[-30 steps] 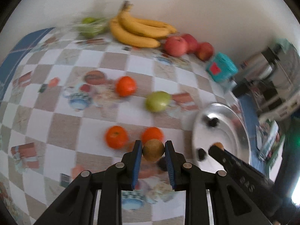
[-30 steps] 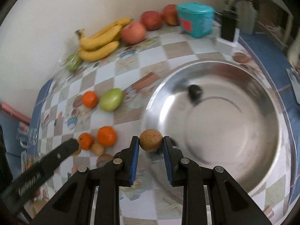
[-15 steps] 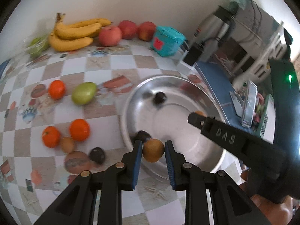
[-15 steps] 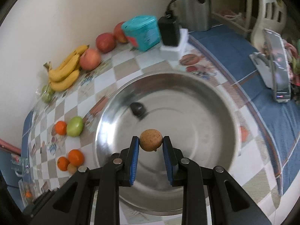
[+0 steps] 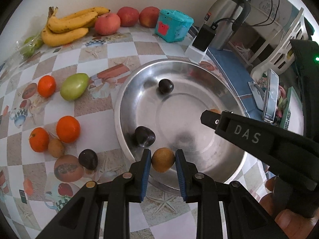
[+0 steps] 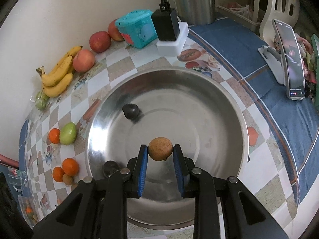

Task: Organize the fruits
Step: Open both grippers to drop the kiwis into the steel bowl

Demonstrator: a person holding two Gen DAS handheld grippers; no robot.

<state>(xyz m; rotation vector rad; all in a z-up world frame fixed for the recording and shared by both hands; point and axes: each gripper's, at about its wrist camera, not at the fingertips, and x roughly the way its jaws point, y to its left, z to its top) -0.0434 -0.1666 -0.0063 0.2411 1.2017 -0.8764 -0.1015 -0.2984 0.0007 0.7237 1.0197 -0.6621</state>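
Two plums (image 5: 166, 86) lie in the bowl (image 5: 127, 91); oranges (image 5: 68, 129) left of it, bananas (image 5: 69, 24) behind

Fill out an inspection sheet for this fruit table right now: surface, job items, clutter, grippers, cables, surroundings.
Surface: checkered tablecloth with printed pictures; blue border on the far side.
Job's things: steel bowl holds two dark plums. On the cloth: oranges, green fruit, bananas, apples, a third plum, one small brown fruit.
Clutter: teal box, bagged green fruit by the bananas.
Grippers: left gripper and right gripper each have jaws shut on a brown fruit over the bowl.
Cables: black adapter with leads on a white block.
Surroundings: steel kettle, phone on stand, white chair.
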